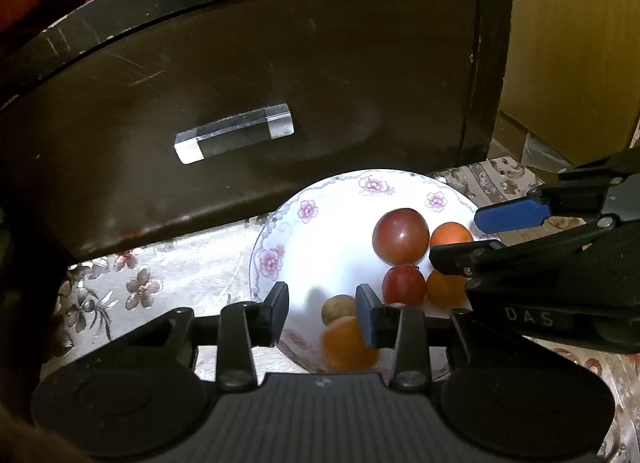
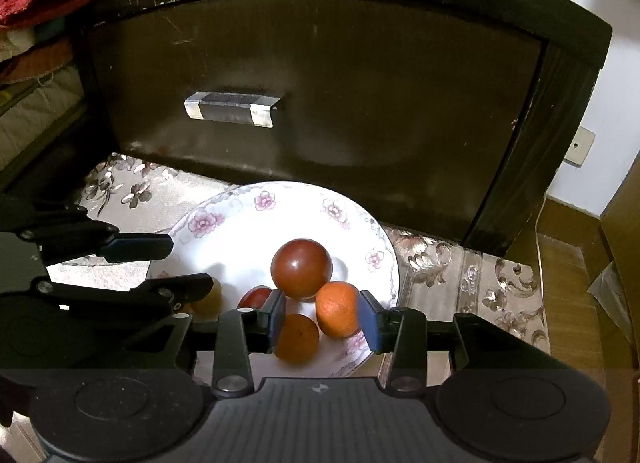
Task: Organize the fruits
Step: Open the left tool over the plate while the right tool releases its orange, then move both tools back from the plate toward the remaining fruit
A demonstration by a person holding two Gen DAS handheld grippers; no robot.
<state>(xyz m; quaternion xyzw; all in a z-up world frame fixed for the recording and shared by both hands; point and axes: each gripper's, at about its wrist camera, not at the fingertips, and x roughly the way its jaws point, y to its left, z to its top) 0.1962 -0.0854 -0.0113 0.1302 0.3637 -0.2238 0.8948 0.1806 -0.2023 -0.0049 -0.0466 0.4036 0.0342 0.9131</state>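
Fruits sit in a white plate [image 1: 316, 259] with pink flowers on its rim. The plate rests on a flowery cloth [image 1: 176, 263], close to the front of a dark drawer [image 1: 280, 103] with one shiny handle [image 1: 234, 139].

Some fruits are partly hidden. The small yellow-brown fruit [image 1: 338, 308] and the blurry orange one [image 1: 347, 345] at the near rim are cut off by the left gripper [image 1: 323, 309]. In the right view the small red fruit [image 2: 256, 298] peeks out behind a finger.

All the fruits are round, so none points any way.

I count six: one big red fruit [image 1: 401, 236], one small red, three orange, one yellow-brown.

The left gripper is spread, and nothing is pinched. The right gripper [image 2: 322, 321] is spread too, with two orange fruits [image 2: 338, 309] loose between its fingers.
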